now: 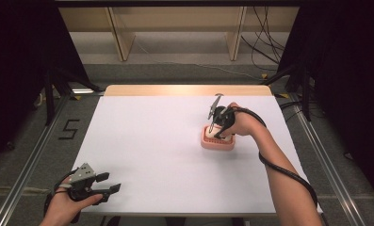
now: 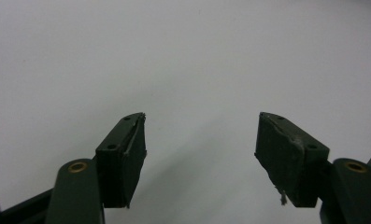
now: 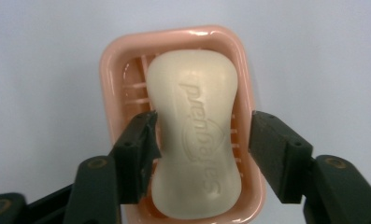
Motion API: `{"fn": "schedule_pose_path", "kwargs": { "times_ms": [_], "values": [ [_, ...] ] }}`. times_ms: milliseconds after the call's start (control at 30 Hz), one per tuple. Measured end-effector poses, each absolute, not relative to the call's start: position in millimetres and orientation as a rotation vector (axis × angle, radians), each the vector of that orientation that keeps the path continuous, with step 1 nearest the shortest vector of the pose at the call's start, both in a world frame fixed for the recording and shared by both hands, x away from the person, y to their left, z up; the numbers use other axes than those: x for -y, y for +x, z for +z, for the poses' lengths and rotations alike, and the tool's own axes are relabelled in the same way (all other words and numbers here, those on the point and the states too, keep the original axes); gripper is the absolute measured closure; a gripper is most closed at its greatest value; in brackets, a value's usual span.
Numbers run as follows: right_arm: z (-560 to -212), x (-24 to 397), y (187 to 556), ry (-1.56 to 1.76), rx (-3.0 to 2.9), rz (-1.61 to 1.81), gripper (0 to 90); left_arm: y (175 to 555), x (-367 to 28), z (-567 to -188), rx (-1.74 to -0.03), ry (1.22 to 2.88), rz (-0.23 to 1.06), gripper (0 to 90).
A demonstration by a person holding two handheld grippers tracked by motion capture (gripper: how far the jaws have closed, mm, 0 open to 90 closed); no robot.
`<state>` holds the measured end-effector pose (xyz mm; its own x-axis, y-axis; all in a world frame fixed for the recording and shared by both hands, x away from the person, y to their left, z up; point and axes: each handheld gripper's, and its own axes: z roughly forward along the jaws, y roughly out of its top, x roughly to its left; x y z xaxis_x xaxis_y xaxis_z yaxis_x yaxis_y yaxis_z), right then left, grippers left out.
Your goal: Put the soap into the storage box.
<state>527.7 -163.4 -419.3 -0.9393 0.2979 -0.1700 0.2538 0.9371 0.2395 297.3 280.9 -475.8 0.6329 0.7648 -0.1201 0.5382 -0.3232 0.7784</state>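
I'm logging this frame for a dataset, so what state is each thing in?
Soap bar: lying in the dish, embossed side up, between the right jaws.
Pink soap dish: upright on the white table.
Right gripper: open, straddling the soap.
Left gripper: open, holding nothing.

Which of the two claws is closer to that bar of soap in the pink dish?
The right claw. Its jaws stand open on either side of the bar of soap in the pink soap dish. The left claw is far off, over bare table near the person's left front corner.
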Motion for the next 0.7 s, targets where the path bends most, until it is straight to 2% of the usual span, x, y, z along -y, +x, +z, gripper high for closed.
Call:
{"fn": "schedule_pose_path", "kwargs": {
  "times_ms": [200, 400, 600, 700],
  "values": [
    [-409, 170, 517, 0.474, -2.883, 0.406, 39.3, 298, -281, -476, -1.013, 2.024, 0.337, 33.0],
    [-403, 183, 500, 0.537, -2.834, 0.443, 42.2, 297, -279, -477, -1.032, 2.000, 0.329, 32.9],
    [-409, 198, 478, 0.580, -2.780, 0.526, 43.2, 300, -281, -477, -1.002, 2.026, 0.374, 33.0],
    [-414, 206, 466, 0.631, -2.757, 0.547, 43.9, 298, -280, -477, -1.023, 2.012, 0.343, 33.0]
  ]
}}
